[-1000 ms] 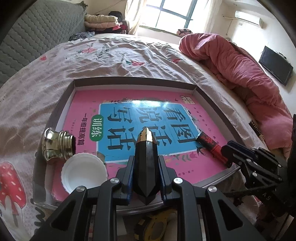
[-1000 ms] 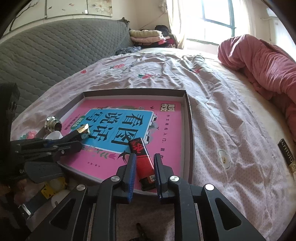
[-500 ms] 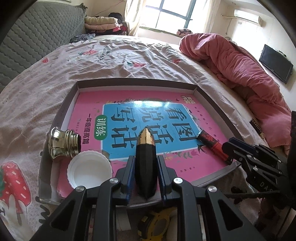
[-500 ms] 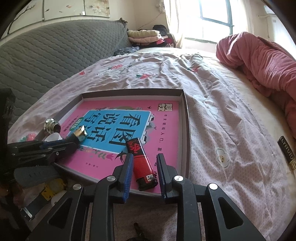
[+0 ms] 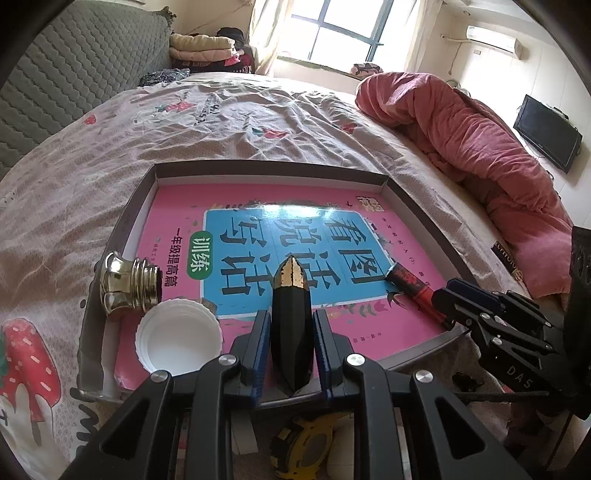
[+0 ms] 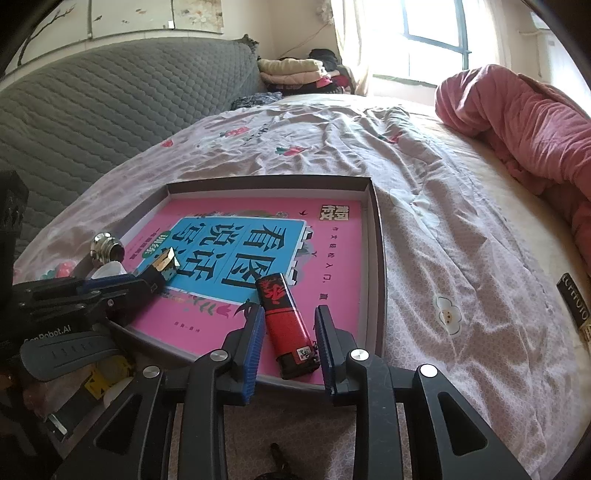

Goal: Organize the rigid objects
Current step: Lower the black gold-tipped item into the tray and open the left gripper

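Here, lighter [image 6: 288, 325] lying flat, lengthwise between jaws

Bedroom, daylit. Large bed takes most of both views, covered by a wrinkled pale sheet [image 5: 229, 122] printed with small flowers and strawberries. Grey quilted headboard [image 6: 110, 103] runs along the left side. Heaped pink-red duvet [image 5: 472, 147] lies along the bed's right side. Dark-framed window [image 5: 332, 37] at the far end, overexposed, with a light curtain [image 5: 264, 33] beside it. Folded blankets [image 5: 201, 46] stacked in the far corner near the headboard. Cream walls; white air conditioner [image 5: 493, 38] mounted high on the right wall, a black flat television [image 5: 546, 136] lower down. Framed pictures [image 6: 192, 14] hang above the headboard.
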The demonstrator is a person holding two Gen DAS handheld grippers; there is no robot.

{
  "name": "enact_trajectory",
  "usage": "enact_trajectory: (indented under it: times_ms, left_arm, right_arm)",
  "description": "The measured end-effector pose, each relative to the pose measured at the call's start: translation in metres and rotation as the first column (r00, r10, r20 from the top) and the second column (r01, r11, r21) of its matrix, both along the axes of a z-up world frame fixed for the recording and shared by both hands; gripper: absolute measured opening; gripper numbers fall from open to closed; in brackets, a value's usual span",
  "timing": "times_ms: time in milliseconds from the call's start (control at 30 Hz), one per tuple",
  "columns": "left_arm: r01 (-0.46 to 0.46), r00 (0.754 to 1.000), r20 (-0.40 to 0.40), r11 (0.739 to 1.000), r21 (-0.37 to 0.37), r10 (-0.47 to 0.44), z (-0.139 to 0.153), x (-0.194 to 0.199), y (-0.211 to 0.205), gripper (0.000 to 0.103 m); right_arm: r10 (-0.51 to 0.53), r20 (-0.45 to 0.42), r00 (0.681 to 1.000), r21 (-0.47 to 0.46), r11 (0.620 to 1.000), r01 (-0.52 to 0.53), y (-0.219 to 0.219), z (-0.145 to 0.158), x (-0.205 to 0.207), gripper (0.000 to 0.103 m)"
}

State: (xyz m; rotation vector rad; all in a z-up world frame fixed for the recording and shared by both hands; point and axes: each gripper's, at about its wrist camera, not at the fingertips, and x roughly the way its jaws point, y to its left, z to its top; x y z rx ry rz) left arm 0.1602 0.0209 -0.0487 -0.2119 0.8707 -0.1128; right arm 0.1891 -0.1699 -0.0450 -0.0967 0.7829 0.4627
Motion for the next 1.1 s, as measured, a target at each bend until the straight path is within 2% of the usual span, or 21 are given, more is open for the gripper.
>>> enact_trajectory:
  times_ms: [167, 300, 800, 933, 1100]
  left_arm:
    - [0.003, 1.0, 0.015, 1.0, 0.011, -0.003, 0.004, -0.002, 0.0, 0.023]
    - [-0.004, 0.999, 0.034, 1.0, 0.01, 0.004, 0.01, -0.007, 0.001, 0.023]
    - [-0.047, 0.997, 0.057, 0.999, 0.018, 0.046, 0.024, -0.018, 0.014, 0.023]
    - [-0.056, 0.997, 0.057, 0.998, 0.026, 0.055, 0.025, -0.021, 0.015, 0.028]
    - [-0.051, 0.997, 0.053, 0.998, 0.035, 0.049, 0.027, -0.024, 0.012, 0.031]
  right_arm:
    - [-0.001, 0.006, 1.0, 0.003, 1.0, 0.001, 0.0, 0.0, -0.001, 0.03]
    - [-0.001, 0.015, 1.0, 0.016, 1.0, 0.0, -0.001, 0.003, -0.003, 0.041]
    - [0.006, 0.021, 1.0, 0.02, 1.0, -0.006, -0.004, 0.006, -0.005, 0.044]
    - [0.011, 0.015, 1.0, 0.018, 1.0, -0.011, -0.003, 0.005, -0.006, 0.055]
    - [0.025, 0.027, 0.999, -0.001, 1.0, -0.025, 0.0, 0.006, -0.009, 0.056]
